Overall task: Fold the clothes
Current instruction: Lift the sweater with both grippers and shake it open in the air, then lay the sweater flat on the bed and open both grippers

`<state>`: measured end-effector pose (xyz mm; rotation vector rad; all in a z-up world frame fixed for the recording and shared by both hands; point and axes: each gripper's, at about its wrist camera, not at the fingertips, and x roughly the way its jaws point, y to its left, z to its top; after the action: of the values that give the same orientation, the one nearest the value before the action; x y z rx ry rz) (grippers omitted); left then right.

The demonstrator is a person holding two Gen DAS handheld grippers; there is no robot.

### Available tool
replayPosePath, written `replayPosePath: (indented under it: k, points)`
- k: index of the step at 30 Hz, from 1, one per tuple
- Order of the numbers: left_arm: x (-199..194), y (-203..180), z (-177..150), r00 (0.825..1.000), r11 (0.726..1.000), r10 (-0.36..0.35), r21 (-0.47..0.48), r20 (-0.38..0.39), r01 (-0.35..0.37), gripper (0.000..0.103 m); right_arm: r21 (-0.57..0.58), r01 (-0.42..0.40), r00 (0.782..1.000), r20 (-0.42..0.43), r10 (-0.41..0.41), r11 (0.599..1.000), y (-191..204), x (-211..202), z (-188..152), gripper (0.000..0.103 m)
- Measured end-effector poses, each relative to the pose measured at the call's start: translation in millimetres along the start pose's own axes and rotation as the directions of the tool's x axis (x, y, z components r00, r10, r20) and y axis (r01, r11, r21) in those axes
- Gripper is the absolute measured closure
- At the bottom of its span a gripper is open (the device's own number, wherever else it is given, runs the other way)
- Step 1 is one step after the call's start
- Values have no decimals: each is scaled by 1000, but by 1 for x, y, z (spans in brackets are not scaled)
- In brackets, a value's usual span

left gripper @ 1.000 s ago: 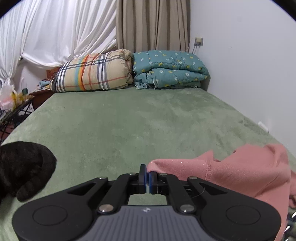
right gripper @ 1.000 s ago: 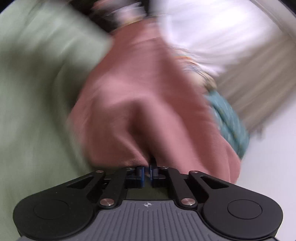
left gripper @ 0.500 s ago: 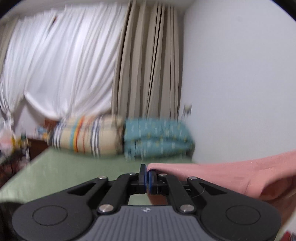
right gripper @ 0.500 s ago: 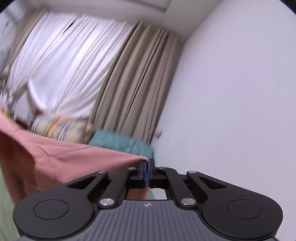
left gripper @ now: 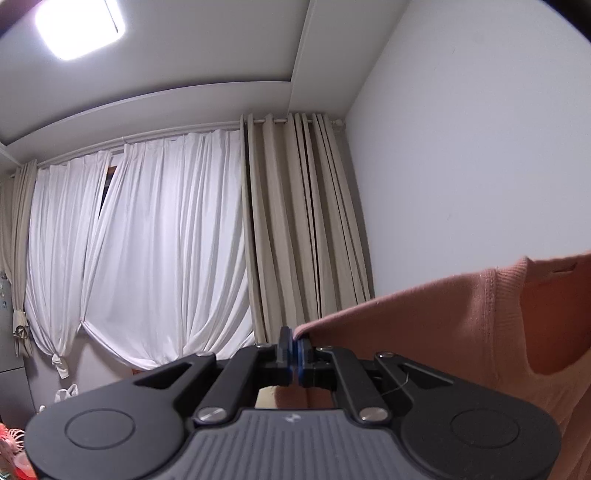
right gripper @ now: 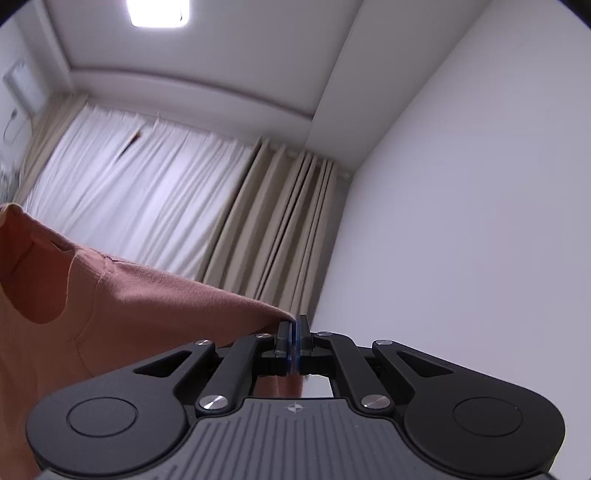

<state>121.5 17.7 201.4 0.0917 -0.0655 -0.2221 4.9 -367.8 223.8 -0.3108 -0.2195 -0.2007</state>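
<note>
White walls (left gripper: 480, 147) and a white ceiling (left gripper: 184, 66) fill the upper part of both wrist views; both cameras are angled upward. White sheer curtains (left gripper: 155, 251) hang across the far side, gathered with tie-backs low on the left. Beige drapes (left gripper: 295, 229) hang just beside them, reaching into the room corner. A square ceiling light (left gripper: 79, 26) glows at the upper left of the left wrist view and appears again at the top of the right wrist view (right gripper: 159, 11).

Pink sweatshirt (left gripper: 480, 332): held in the air between the two grippers, clear of any surface visible in either view. In the left wrist view it extends from the fingertips to the right edge, with a ribbed neckline visible near the right edge. In the right wrist view the same garment (right gripper: 129, 314) extends from the fingertips to the left edge and drapes downward along that edge.

Left gripper (left gripper: 291, 338): jaws pressed together, pinching a corner of the pink fabric at the fingertips.

Right gripper (right gripper: 293, 325): jaws pressed together, pinching the opposite corner of the fabric, which tapers to a point at the pads.

Small items at the lower left of the left wrist view are too blurred to identify.
</note>
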Motion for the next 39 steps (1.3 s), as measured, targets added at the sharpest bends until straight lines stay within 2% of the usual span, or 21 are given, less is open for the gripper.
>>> replayPosePath:
  k: [2, 4, 7, 8, 12, 17, 19, 21, 23, 25, 27, 28, 29, 30, 31, 32, 33, 35, 36, 38, 39]
  points:
    - [-6, 6, -1, 1000, 1000, 2, 4, -20, -2, 101, 26, -19, 1000, 8, 19, 999, 3, -2, 11, 102]
    - [-3, 12, -17, 998, 1000, 7, 17, -66, -6, 101, 62, -68, 996, -46, 71, 996, 13, 6, -1, 102]
    - [16, 18, -68, 985, 1000, 13, 22, -171, -10, 101, 107, -136, 974, -169, 153, 985, 39, 32, -55, 102]
    - [32, 19, -104, 971, 1000, 10, 13, -238, -7, 101, 115, -150, 965, -199, 170, 982, 49, 39, -74, 102]
    - [69, 16, -202, 922, 1000, -2, 3, -387, 4, 101, 131, -197, 906, -355, 231, 972, 97, 66, -184, 102]
    - [129, 8, -325, 815, 1000, -16, -19, -579, 7, 101, 173, -191, 831, -496, 253, 966, 150, 106, -298, 102]
    - [152, 11, -351, 790, 1000, 8, -9, -614, -18, 101, 171, -191, 806, -534, 254, 967, 168, 126, -326, 102]
    - [188, 20, -365, 770, 999, 37, -6, -637, -53, 101, 181, -180, 793, -555, 251, 967, 181, 147, -340, 102]
    - [226, 31, -362, 754, 995, 65, -17, -654, -100, 101, 229, -140, 777, -577, 250, 963, 194, 185, -341, 102]
    - [276, 41, -357, 728, 985, 107, -25, -677, -168, 100, 252, -102, 775, -586, 236, 962, 205, 230, -337, 102]
    - [336, 45, -361, 677, 971, 165, -4, -718, -241, 90, 248, -66, 782, -589, 204, 967, 216, 274, -330, 101]
    - [358, 46, -365, 646, 966, 182, 11, -741, -259, 66, 227, -51, 781, -598, 180, 973, 223, 293, -333, 98]
    - [377, 45, -375, 597, 965, 196, 44, -778, -260, 34, 203, -38, 759, -631, 160, 978, 229, 308, -342, 93]
    - [390, 47, -383, 553, 963, 213, 75, -805, -261, 27, 181, -26, 725, -674, 143, 983, 235, 323, -354, 74]
    - [390, 44, -387, 541, 963, 215, 83, -813, -257, 26, 181, -13, 700, -701, 138, 983, 236, 329, -366, 66]
    - [389, 43, -393, 531, 965, 207, 83, -821, -249, 26, 192, 1, 679, -721, 140, 981, 236, 331, -379, 66]
    - [384, 43, -403, 533, 973, 171, 57, -829, -222, 26, 202, 15, 657, -740, 143, 979, 235, 332, -391, 63]
    - [367, 45, -422, 526, 985, 110, 22, -843, -170, 26, 243, 14, 639, -749, 178, 970, 230, 323, -407, 51]
    - [357, 48, -434, 517, 990, 93, 21, -851, -143, 26, 255, -18, 620, -756, 211, 967, 227, 311, -418, 48]
    - [330, 53, -450, 510, 993, 79, 23, -856, -116, 26, 262, -94, 588, -764, 266, 961, 220, 284, -433, 48]
    - [317, 54, -455, 513, 994, 68, 15, -856, -107, 26, 268, -131, 575, -764, 293, 954, 214, 265, -440, 48]
